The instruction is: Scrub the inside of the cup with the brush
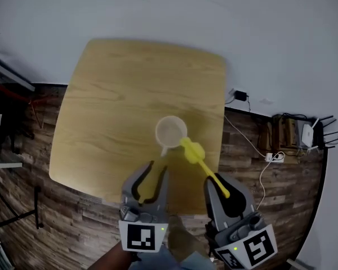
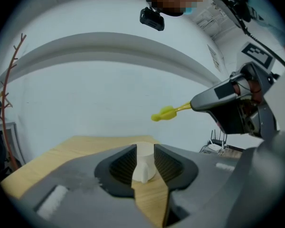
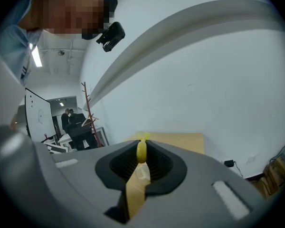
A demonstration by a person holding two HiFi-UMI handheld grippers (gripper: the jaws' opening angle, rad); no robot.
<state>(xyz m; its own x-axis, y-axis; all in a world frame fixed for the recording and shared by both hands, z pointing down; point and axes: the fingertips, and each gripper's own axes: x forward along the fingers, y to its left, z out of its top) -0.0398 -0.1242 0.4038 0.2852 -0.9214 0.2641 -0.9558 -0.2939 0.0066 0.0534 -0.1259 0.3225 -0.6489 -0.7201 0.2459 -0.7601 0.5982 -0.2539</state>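
Observation:
A pale cup [image 1: 170, 131] stands upright on the wooden table [image 1: 118, 106], its handle turned toward me. My left gripper [image 1: 159, 166] sits just short of the handle, jaws apart. In the left gripper view the cup [image 2: 143, 161] shows in the gap between the open jaws, and the pads do not press on it. My right gripper [image 1: 219, 184] is shut on the handle of a yellow brush [image 1: 192, 151], whose head hovers at the cup's near right rim. The brush [image 2: 165, 113] hangs in the air above the cup in the left gripper view. The brush handle [image 3: 141, 151] is pinched between the right pads.
The table's near edge [image 1: 101, 193] lies just ahead of both grippers. On the wooden floor to the right are a power strip with cables [image 1: 275, 157] and a router [image 1: 307, 134]. Dark furniture [image 1: 5, 111] stands at the left. A white wall lies behind the table.

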